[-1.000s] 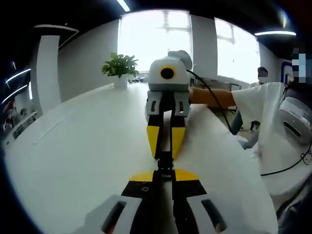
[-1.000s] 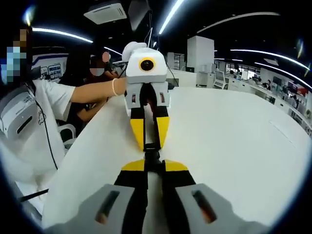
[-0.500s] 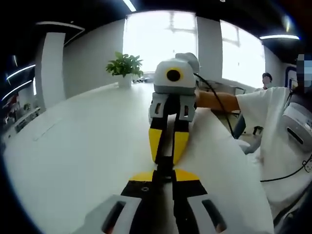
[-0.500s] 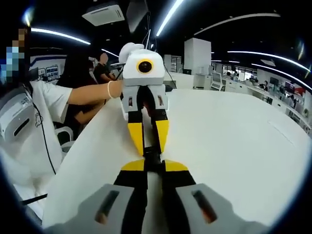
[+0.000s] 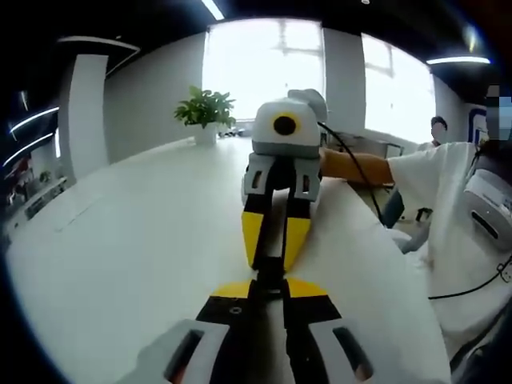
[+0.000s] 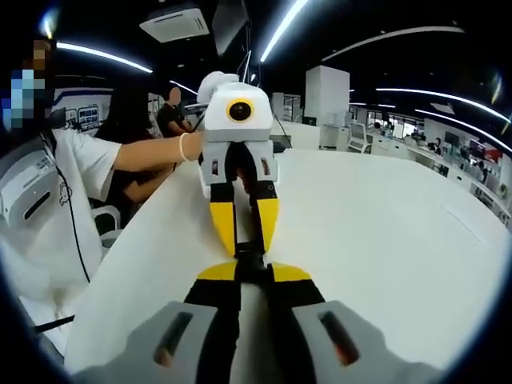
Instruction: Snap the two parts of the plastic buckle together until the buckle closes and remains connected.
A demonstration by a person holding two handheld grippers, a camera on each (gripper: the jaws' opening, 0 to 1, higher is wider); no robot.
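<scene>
Since the frame half a second ago, very little has changed: both views have drifted only slightly, and the two grippers are still held tip to tip over the white worktop (image 5: 120,264).

In the left gripper view, the left gripper (image 5: 270,290) rises from the bottom centre, its black, yellow-tipped fingers (image 5: 238,290) drawn close together and pinching one end of a small black plastic buckle (image 5: 271,276) just below the middle of the frame. The right gripper (image 5: 274,254) is seen facing it from the centre of the frame, its yellow fingers (image 5: 253,236) pointing down and closed on the other end of the buckle. Whether the two parts are already snapped together cannot be told, as the buckle is small and dark. A potted plant (image 5: 205,112) stands in the upper left, before bright windows. A person's arm (image 5: 356,166) and white sleeve (image 5: 436,172) are seen at right.

In the right gripper view, the right gripper (image 6: 253,270) rises from the bottom centre, fingers (image 6: 218,273) pressed in on the buckle (image 6: 250,256). The left gripper (image 6: 247,240) is seen opposite it at centre, its yellow fingers (image 6: 223,226) gripping the far end. A hand with a wristband (image 6: 185,146) is seen at left of centre.
</scene>
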